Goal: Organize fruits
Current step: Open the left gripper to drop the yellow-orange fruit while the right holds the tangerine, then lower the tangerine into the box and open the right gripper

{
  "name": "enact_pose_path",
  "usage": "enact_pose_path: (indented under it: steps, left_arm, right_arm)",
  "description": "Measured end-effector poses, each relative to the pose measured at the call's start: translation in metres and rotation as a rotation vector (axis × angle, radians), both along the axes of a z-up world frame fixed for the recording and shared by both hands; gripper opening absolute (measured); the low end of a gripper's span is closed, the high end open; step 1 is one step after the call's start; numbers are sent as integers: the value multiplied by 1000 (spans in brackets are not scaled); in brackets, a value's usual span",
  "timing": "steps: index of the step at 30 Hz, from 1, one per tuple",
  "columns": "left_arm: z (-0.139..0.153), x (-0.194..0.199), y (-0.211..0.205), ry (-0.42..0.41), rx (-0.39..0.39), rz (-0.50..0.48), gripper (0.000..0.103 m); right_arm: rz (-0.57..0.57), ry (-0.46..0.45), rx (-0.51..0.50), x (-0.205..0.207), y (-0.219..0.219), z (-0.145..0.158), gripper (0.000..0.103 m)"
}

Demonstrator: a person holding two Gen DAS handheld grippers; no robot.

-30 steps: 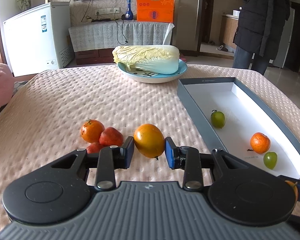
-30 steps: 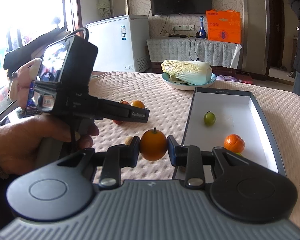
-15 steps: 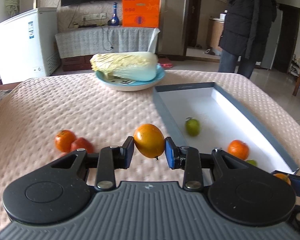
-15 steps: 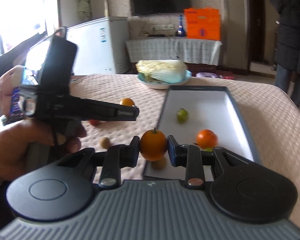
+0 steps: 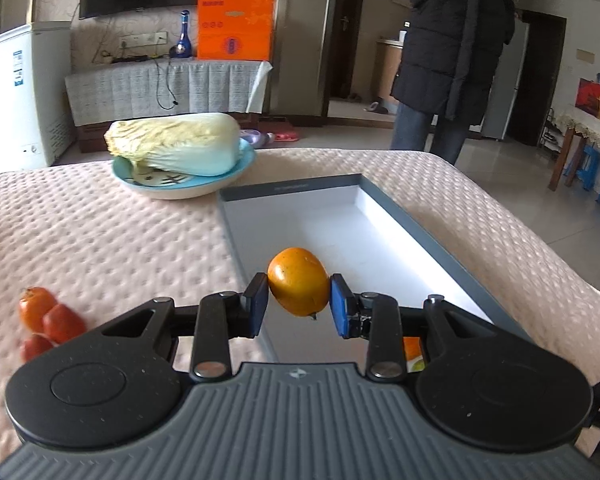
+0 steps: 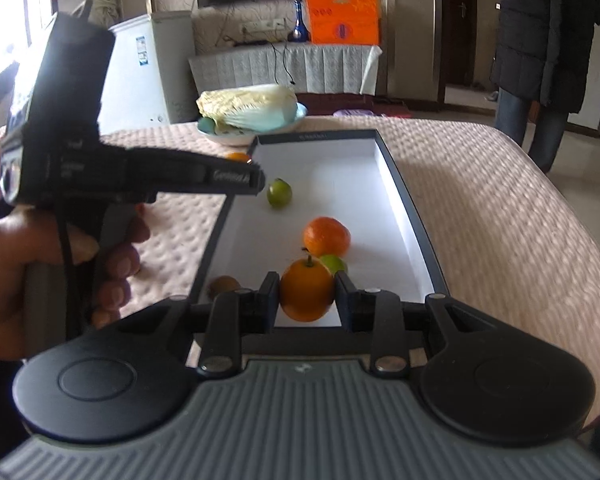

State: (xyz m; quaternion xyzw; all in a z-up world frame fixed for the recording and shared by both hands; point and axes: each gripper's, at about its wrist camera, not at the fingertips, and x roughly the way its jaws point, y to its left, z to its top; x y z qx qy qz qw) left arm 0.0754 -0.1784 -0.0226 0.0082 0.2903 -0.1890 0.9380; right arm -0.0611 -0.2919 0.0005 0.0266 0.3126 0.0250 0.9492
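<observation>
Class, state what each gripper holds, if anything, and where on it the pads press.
Left gripper: orange fruit, gripped by its sides. Right gripper: stemmed orange, also by its sides.

Orange fruit [image 5: 298, 286] and stemmed orange [image 6: 306, 294], each lifted, seemingly above grey-rimmed box [image 5: 428, 236].

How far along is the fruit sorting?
Done: the box already holds a green fruit, a tangerine, another green fruit and a brownish one. In hand: the left gripper and right gripper each clamp an orange fruit over the box. Left: a tangerine and red fruits on the tablecloth.
</observation>
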Motion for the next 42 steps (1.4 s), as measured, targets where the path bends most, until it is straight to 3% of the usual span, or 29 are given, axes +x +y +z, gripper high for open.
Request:
enact_pose_path:
  steps: [14, 24, 28, 42]
  left_arm:
    - [-10, 11, -24, 19, 27, -42, 39]
    - [-6, 9, -23, -3, 24, -59, 40]
    - [-6, 8, -21, -4, 20, -48, 47]
    - [-4, 6, -15, -4, 8, -40, 47]
  right_arm:
    - [-11, 21, -12, 7, -2, -4, 33]
    - [-8, 22, -26, 11, 0, -6, 33]
    - [-19, 18, -31, 17, -3, -7, 33]
    - [-14, 3, -45, 28, -1, -9, 33]
